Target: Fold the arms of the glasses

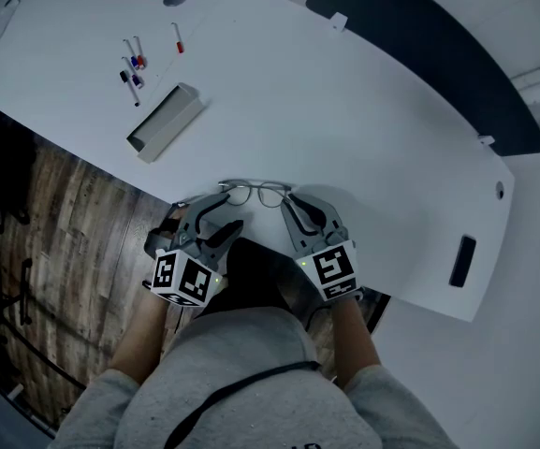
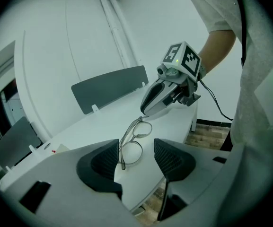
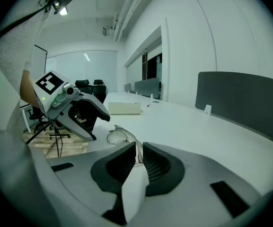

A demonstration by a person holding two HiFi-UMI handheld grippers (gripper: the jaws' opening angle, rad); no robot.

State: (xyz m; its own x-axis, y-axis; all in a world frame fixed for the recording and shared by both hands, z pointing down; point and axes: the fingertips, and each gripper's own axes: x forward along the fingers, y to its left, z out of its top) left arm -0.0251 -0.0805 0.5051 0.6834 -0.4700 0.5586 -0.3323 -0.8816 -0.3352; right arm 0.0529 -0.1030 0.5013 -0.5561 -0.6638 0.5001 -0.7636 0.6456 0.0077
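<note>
While folding, leave left gripper [image 2: 135, 155] released, jaws apart at left end of glasses [image 1: 255, 193] lying near front edge of table [image 1: 344, 110]; with right gripper [image 3: 139, 152] clenched on thin arm, swing inward slowly, avoiding twist or slide.

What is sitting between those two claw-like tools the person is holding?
The glasses, wire-framed, lie between the left gripper and the right gripper; the head view shows this plainly.
</note>
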